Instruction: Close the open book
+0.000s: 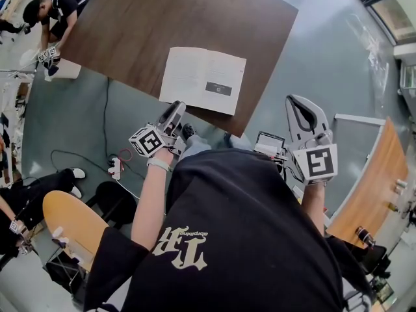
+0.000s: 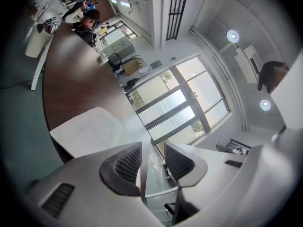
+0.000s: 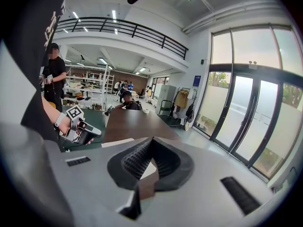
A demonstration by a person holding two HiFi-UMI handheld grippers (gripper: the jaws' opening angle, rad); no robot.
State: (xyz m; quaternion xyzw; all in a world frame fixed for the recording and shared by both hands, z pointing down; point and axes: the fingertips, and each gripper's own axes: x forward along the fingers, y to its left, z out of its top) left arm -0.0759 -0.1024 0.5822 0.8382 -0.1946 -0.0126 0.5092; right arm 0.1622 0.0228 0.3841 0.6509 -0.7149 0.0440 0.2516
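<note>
Brown wood, that's the table, and the open book lies flat on it, pages up, right along the near edge and close to the table's near right corner (a dark rectangle shows on its right-hand page). Left gripper is at that near edge, tips just beside the book's near left corner, and whether they touch the paper can't be told from the head view. From the left gripper view the jaws stand apart, with only the far window wall showing through the gap, and the white pages sit off to the left of them, not between. Over to the right gripper: it hangs off the table, past the near right corner and over the grey-green floor, well apart from the book. Its own view shows the jaw tips together, nothing held. On the floor below the table edge lies a power strip, cable trailing, with an orange chair nearer in. Another person sits at the table's far left corner.
</note>
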